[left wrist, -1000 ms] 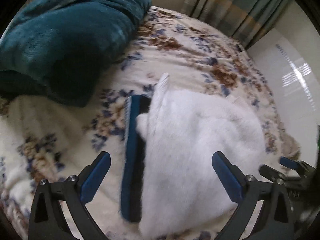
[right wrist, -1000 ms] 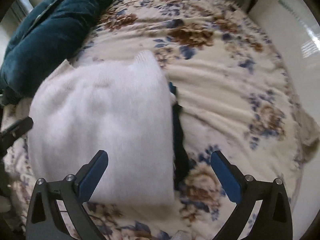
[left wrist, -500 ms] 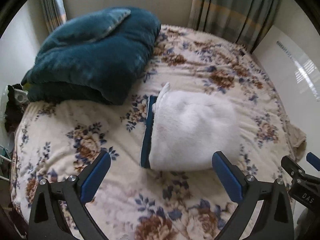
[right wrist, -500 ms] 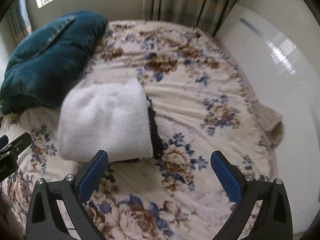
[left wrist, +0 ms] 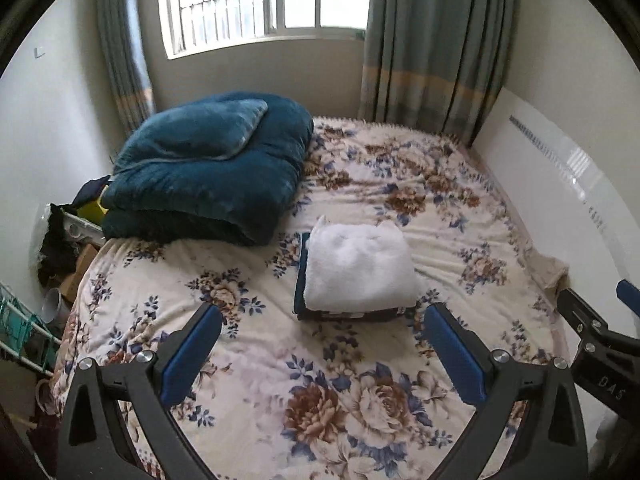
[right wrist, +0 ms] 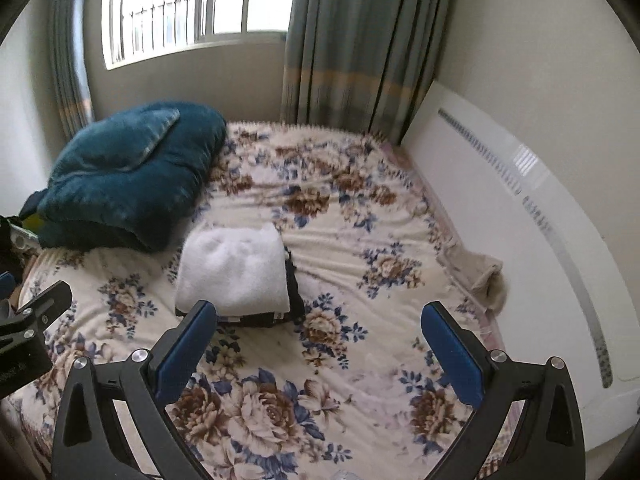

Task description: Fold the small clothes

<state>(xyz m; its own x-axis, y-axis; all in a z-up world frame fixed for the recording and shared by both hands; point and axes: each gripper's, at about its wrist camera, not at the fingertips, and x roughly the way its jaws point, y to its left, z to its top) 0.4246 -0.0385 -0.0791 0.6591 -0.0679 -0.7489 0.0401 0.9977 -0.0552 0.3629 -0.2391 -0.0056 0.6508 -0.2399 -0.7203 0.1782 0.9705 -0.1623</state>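
Observation:
A folded white fluffy garment (left wrist: 358,266) lies on top of a folded dark blue garment (left wrist: 301,280) in the middle of the floral bed (left wrist: 328,396). The stack also shows in the right wrist view, white piece (right wrist: 236,270) over dark piece (right wrist: 294,288). My left gripper (left wrist: 320,352) is open and empty, held above the bed's near part, well back from the stack. My right gripper (right wrist: 316,350) is open and empty, also back from the stack, to its right.
A thick teal folded blanket (left wrist: 208,172) lies at the bed's far left. A beige cloth (right wrist: 476,270) lies at the bed's right edge by the white panel (right wrist: 520,208). Clutter and a rack (left wrist: 24,332) stand left of the bed.
Both grippers have pulled back and up from close over the stack, so the whole bed and window now show. The folded stack has stayed in place.

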